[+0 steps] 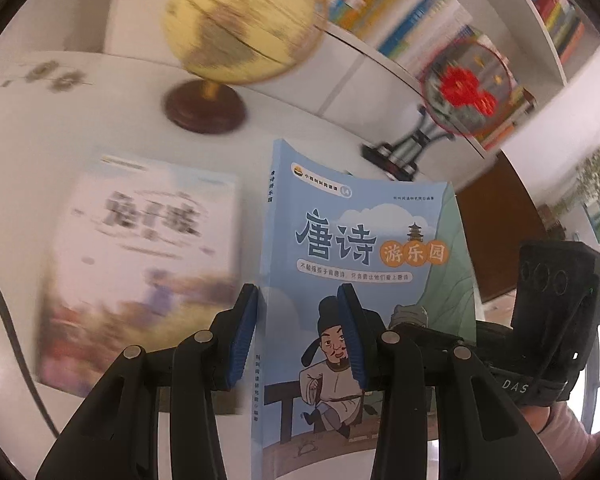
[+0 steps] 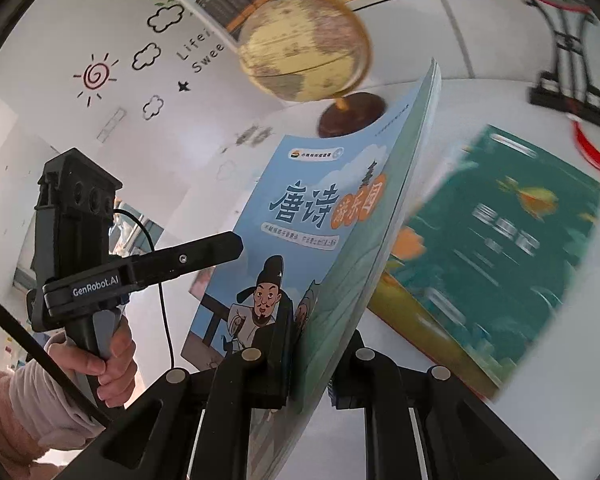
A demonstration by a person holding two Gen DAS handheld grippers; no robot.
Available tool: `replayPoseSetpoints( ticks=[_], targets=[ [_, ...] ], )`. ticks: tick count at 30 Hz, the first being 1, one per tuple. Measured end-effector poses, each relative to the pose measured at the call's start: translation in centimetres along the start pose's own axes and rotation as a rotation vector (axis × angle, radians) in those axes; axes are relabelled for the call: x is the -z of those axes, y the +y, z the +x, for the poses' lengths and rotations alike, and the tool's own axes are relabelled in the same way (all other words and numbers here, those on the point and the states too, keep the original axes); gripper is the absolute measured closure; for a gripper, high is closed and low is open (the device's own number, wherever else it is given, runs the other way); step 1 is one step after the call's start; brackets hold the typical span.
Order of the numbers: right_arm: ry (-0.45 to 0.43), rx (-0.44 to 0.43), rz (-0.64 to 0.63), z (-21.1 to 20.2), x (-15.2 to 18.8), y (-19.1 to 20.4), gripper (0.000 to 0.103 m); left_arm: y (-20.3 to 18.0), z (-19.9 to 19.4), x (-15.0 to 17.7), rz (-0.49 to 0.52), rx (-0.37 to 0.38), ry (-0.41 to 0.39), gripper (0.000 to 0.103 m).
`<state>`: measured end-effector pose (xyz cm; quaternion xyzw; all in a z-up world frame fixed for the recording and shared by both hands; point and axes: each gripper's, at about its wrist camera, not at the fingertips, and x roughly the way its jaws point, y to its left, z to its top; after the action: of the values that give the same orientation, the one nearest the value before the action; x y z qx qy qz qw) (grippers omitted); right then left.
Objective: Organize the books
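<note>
Blue book (image 1: 352,264): up off the table, standing nearly upright in the air, cover toward the left camera, pinched along its lower part from both sides.
Left gripper (image 1: 300,336): clamped on the blue book at its spine side, blue pads (image 1: 242,336) pressing front and back.
Right gripper (image 2: 304,360): clenched on the same book at its opposite, open edge; the thin cover bows between the jaws.
Table (image 1: 80,120): white and glossy, with a faint flower print near the far side.
White book (image 1: 140,272): lying flat on the table, left of the lifted one, blurred.
Green book (image 2: 500,248): flat on the table on the other side, also blurred.
Globe (image 1: 244,20): yellow, on a dark round base, behind the books.
Round ornament (image 1: 468,88): red flower on a metal stand, near the shelves.
Shelves (image 1: 440,20): white, packed with colourful spines, behind the table.
Wall (image 2: 120,80): white, with sun and cloud drawings and some lettering.
Left hand (image 2: 108,364): fist around the handle, pale pink sleeve at the wrist, gripper angled down toward the table.
Right hand (image 1: 556,420): mostly hidden behind its gripper body; only a bit of sleeve shows.
</note>
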<state>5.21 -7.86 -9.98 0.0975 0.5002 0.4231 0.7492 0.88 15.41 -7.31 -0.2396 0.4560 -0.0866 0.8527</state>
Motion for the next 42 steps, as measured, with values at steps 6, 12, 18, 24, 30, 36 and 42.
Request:
replayPoseSetpoints(
  ticks=[6,12,18,24,30,36,42],
  targets=[
    [0.061,-0.033,-0.014,5.6,-3.1,3.4,0.090,6.3,-2.1,-2.0,-0.073,-0.039,-0.028,0.067],
    [0.135,-0.039,0.017,11.9,-5.0,5.4,0.089,11.7,-1.8,-3.3,-0.120,-0.056,0.002,0.067],
    [0.185,0.003,0.063,15.8,-5.4,5.5,0.089,13.9,-0.1,-4.0,-0.134,-0.046,0.049,0.067],
    [0.192,0.046,0.103,16.7,-5.6,5.1,0.087,14.5,0.5,-3.7,-0.134,-0.044,0.063,0.066],
    [0.205,0.063,0.147,16.6,-5.7,5.1,0.073,15.5,-0.1,-3.5,-0.189,-0.045,0.046,0.062],
    [0.260,0.159,0.102,16.2,-5.9,6.1,0.057,15.4,-1.3,-3.4,-0.193,-0.101,0.036,0.057],
    [0.245,0.204,0.154,12.8,-4.8,3.6,0.057,15.0,-2.7,-2.4,-0.220,-0.132,0.018,0.057]
  ],
)
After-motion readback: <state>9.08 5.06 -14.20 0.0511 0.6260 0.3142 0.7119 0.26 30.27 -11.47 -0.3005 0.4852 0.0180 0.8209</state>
